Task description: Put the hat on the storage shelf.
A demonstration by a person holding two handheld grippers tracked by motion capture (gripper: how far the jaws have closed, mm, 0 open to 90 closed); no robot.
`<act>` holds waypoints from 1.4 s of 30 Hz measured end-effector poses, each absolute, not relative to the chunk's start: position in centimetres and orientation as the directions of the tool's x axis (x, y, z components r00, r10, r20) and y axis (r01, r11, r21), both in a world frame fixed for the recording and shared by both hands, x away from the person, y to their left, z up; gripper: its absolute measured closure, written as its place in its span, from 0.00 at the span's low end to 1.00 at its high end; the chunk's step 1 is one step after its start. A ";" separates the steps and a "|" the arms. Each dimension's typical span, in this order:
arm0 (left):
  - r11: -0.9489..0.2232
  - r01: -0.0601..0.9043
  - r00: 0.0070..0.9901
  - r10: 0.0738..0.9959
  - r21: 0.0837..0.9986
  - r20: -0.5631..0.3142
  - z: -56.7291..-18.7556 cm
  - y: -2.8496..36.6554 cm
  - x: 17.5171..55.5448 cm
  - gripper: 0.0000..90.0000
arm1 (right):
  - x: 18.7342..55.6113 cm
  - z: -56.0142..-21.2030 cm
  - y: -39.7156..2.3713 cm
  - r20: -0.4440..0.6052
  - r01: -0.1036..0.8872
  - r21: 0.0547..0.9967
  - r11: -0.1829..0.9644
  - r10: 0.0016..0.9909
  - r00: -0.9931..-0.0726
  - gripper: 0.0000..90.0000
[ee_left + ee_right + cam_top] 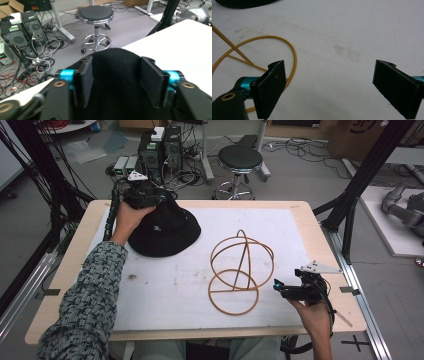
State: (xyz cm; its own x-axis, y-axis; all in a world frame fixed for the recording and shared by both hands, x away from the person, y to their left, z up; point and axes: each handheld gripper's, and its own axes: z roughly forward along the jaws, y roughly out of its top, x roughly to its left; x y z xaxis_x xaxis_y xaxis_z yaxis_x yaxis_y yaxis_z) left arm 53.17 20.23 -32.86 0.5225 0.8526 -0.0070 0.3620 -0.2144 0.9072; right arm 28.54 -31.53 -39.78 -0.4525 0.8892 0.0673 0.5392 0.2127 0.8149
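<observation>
We are looking down on the white table [165,285], and at the upper left of the frame the left gripper [145,196] is sitting at the far edge of a black hat [165,231] — in the left gripper view its jaws are standing on either side of the black fabric [116,82], which is bulging up between the pads, though we cannot tell whether they are actually pinching it. At the lower right the right gripper [292,289] is resting low over the table, jaws spread wide with bare white surface between them. Just beside it, centre right, a yellow wire hat stand [240,270] is standing apart from the hat — its base ring [274,45] is curving past the left jaw.
</observation>
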 end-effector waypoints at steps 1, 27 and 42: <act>-0.220 0.363 0.526 0.850 0.905 -0.004 -32.9 20.2 53.2 0.64 | 28.5 -39.7 -31.6 0.065 0.537 0.816 0.213 0.890 -0.452 0.13; -0.217 0.277 0.593 0.805 0.936 0.012 -28.6 22.2 50.2 0.98 | 28.6 -39.4 -31.5 0.067 0.528 0.823 0.210 0.887 -0.457 0.13; -0.149 0.188 0.672 0.740 0.971 -0.016 -22.3 23.9 46.3 0.98 | 29.7 -39.1 -31.2 0.077 0.512 0.833 0.209 0.874 -0.480 0.13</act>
State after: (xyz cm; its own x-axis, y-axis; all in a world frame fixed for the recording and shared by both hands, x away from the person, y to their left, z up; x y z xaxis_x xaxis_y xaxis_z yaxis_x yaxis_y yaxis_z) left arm 46.28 23.88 -22.34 0.6719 0.7404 -0.0160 0.1878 -0.1495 0.9708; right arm 29.67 -31.21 -39.13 -0.4803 0.8738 0.0765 0.5124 0.2087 0.8330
